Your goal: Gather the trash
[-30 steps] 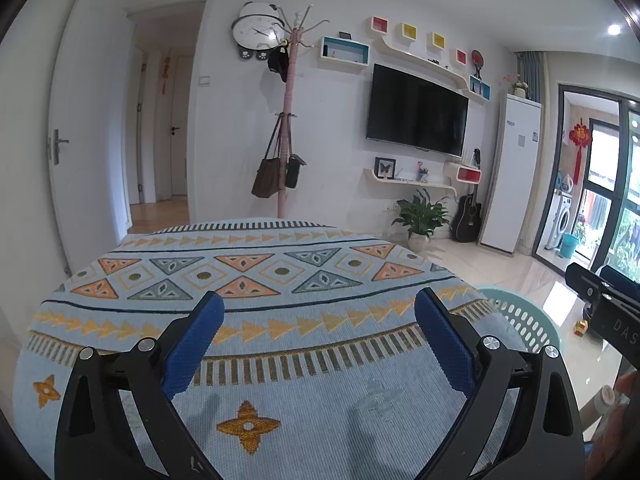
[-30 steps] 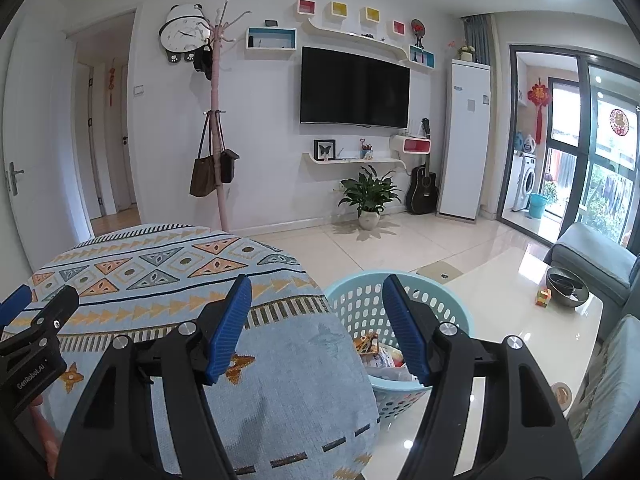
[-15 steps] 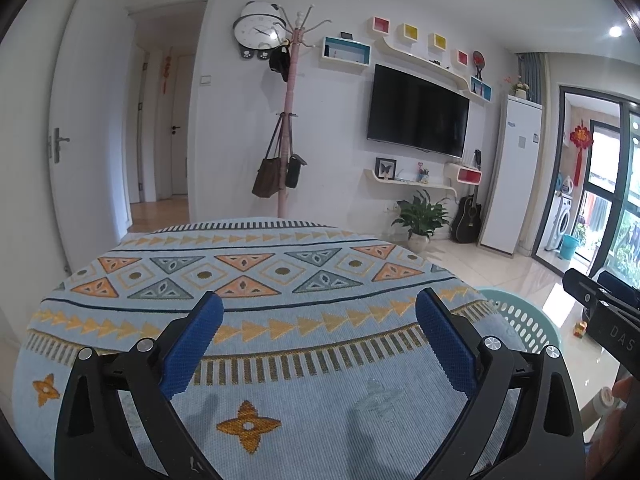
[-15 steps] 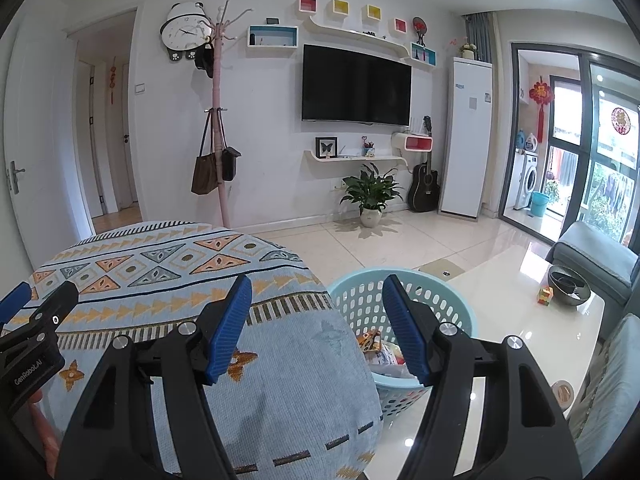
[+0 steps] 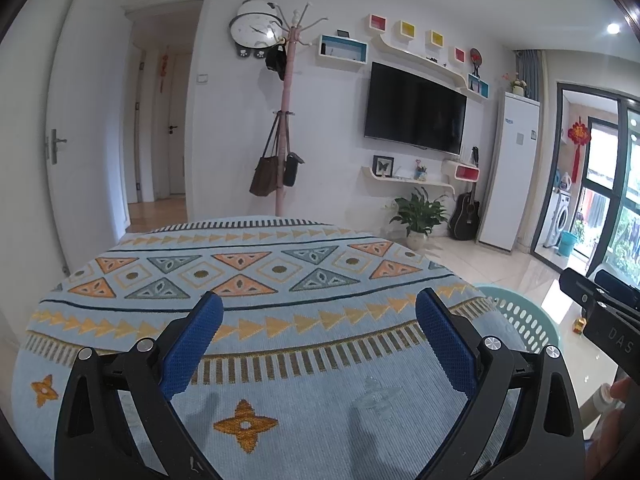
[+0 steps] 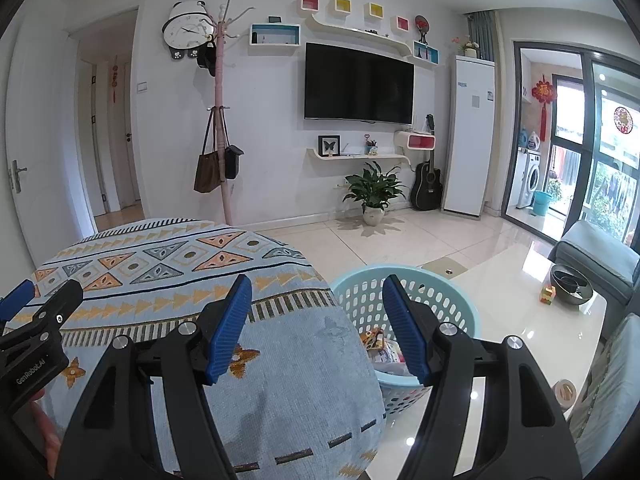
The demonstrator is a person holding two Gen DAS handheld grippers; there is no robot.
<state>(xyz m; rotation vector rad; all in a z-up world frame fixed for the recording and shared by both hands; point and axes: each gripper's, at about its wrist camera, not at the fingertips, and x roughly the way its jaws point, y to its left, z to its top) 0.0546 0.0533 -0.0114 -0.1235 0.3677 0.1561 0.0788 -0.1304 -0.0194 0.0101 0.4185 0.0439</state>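
Note:
A light blue perforated basket (image 6: 452,300) stands on the floor beside the table and holds several crumpled wrappers (image 6: 380,350). Its rim also shows in the left wrist view (image 5: 532,320). My right gripper (image 6: 318,328) is open and empty, hovering over the table's right edge and the basket. My left gripper (image 5: 318,340) is open and empty above the patterned tablecloth (image 5: 248,280). I see no loose trash on the cloth. The left gripper also shows at the left edge of the right wrist view (image 6: 36,332).
A glossy white coffee table (image 6: 532,320) with a dark bowl (image 6: 570,282) and a tape roll (image 6: 564,390) stands to the right. A grey sofa (image 6: 600,256) is beyond it. A coat rack (image 6: 220,140), plant (image 6: 374,192) and TV line the far wall.
Both grippers have drifted only slightly; the views are nearly the same. Both stay open and empty.

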